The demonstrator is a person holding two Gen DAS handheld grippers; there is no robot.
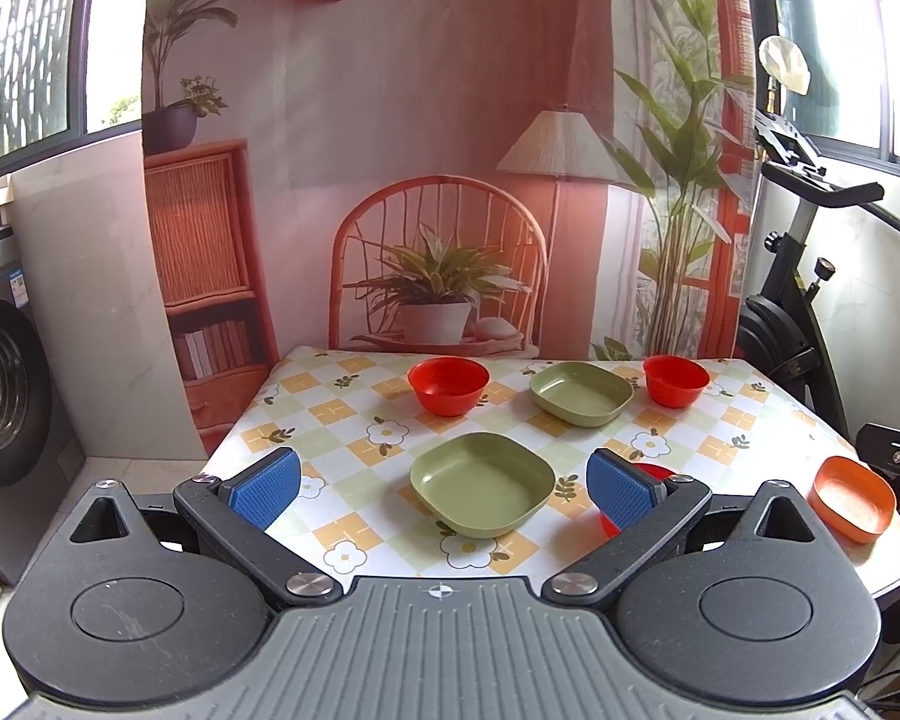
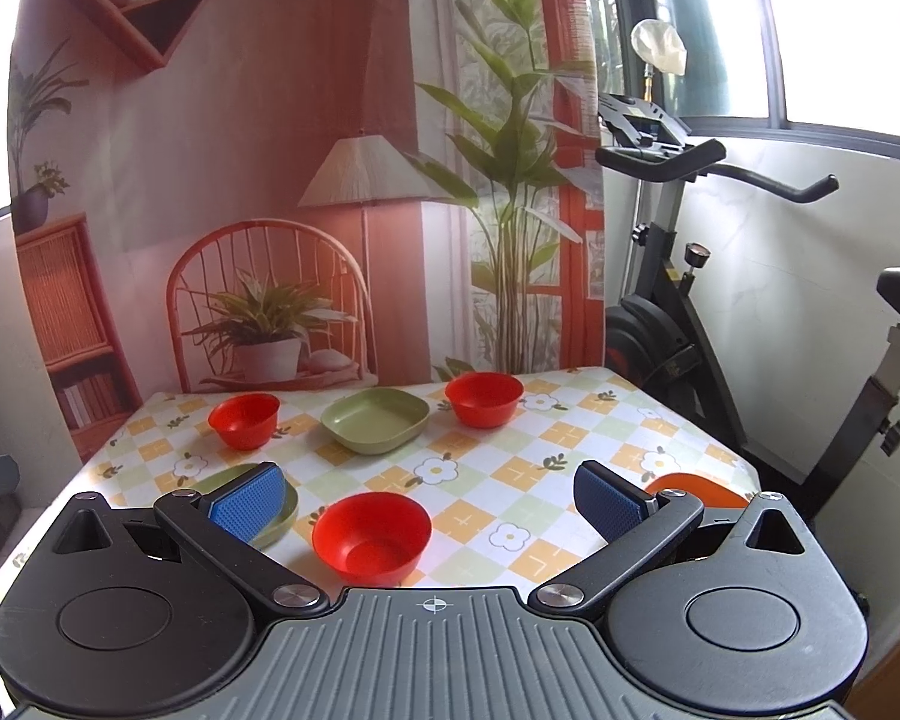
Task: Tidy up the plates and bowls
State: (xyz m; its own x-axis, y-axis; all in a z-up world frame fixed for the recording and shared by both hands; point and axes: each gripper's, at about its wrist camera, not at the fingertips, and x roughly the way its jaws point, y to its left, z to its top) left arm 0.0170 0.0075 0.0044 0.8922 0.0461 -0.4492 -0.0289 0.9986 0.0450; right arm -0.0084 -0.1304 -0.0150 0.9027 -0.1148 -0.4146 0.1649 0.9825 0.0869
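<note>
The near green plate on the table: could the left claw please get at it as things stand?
Probably yes: the left claw is open, the near green plate lies straight ahead between its fingers, and nothing stands between them.

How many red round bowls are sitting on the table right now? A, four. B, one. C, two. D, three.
D: the right wrist view shows one red bowl near the tool, plus two red bowls at the far side, one at the left and one at the right, either side of a green plate.
</note>
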